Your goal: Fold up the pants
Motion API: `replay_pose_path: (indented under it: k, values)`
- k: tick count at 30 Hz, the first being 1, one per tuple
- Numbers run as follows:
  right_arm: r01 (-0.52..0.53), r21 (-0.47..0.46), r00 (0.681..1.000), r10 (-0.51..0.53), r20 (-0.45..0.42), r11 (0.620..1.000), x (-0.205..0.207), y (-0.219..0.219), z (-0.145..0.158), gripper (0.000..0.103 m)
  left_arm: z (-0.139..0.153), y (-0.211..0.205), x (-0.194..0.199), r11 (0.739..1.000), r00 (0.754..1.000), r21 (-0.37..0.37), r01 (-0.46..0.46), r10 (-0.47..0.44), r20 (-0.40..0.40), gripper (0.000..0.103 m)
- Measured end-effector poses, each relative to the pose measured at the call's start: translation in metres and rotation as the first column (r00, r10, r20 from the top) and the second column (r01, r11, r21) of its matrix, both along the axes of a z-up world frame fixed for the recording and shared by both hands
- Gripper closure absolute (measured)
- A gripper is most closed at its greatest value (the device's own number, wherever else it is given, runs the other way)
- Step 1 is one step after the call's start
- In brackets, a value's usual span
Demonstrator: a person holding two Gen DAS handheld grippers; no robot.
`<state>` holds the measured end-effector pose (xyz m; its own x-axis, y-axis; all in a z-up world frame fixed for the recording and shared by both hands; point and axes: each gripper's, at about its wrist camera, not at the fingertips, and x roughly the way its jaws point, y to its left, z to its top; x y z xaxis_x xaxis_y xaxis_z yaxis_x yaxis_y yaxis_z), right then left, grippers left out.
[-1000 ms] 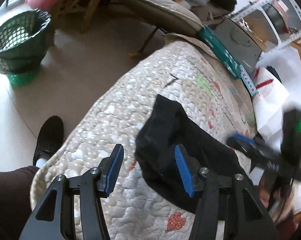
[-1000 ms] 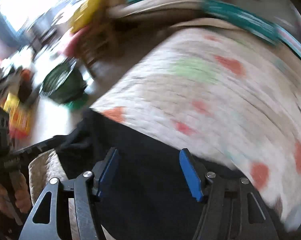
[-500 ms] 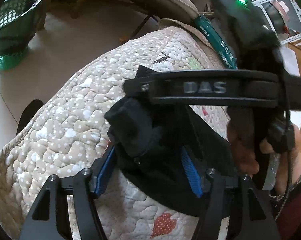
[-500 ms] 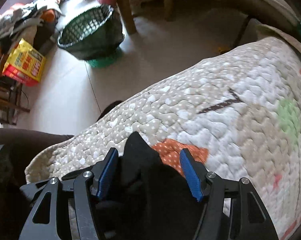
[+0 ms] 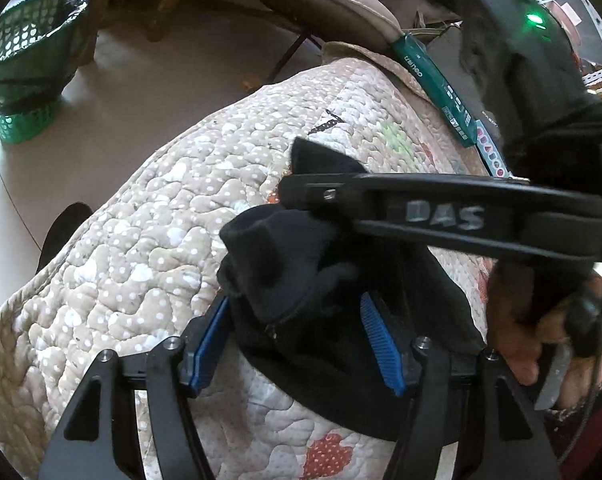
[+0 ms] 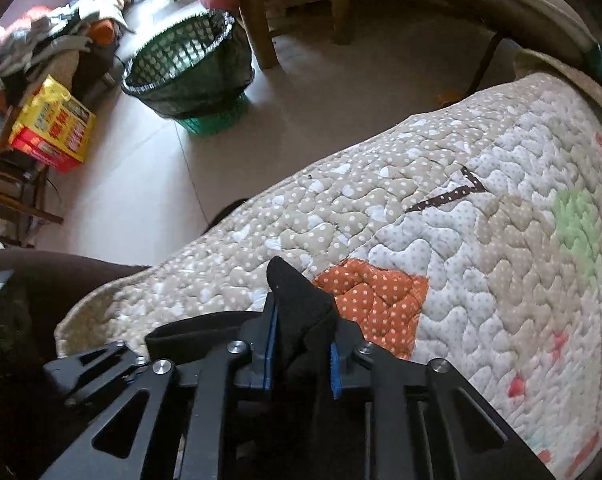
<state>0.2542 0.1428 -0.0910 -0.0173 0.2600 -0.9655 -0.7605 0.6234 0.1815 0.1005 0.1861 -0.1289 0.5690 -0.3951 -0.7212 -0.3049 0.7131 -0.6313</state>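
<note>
The black pants lie bunched on the quilted cover. My left gripper is open, its blue pads on either side of the bunched cloth near me. My right gripper is shut on a corner of the black pants, which sticks up between its blue pads. In the left wrist view the right gripper reaches across from the right, above the pants, pinching the far corner.
A green mesh basket stands on the floor beyond the quilt's edge. A yellow and red box is at the left. A teal box lies along the quilt's far side. A wooden chair stands behind.
My right gripper has shut on the pants corner; half a second ago its pads were apart around the cloth. The left gripper stays open around the bunch.
</note>
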Motion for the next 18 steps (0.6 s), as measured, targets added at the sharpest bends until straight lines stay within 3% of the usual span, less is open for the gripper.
replay_pose_path:
  k: [10, 12, 14, 18]
  values:
    - [0.046, 0.079, 0.999, -0.047, 0.010, 0.996, -0.001, -0.026, 0.033, 0.084, 0.002, 0.003, 0.005, 1.000, 1.000, 0.003, 0.026, -0.026, 0.010, 0.040]
    - [0.059, 0.090, 0.998, -0.059, 0.000, 0.994, -0.001, -0.027, 0.034, 0.084, 0.003, -0.003, 0.008, 0.997, 0.998, 0.041, 0.067, -0.067, 0.007, 0.065]
    - [0.064, 0.094, 0.998, -0.064, -0.006, 0.993, -0.001, -0.029, 0.033, 0.084, 0.005, -0.009, 0.012, 0.991, 0.994, 0.078, 0.110, -0.111, 0.002, 0.082]
    - [0.066, 0.091, 0.998, -0.067, 0.009, 0.994, -0.006, -0.027, 0.032, 0.084, 0.008, -0.006, 0.012, 0.993, 0.994, 0.042, 0.113, -0.113, -0.005, 0.087]
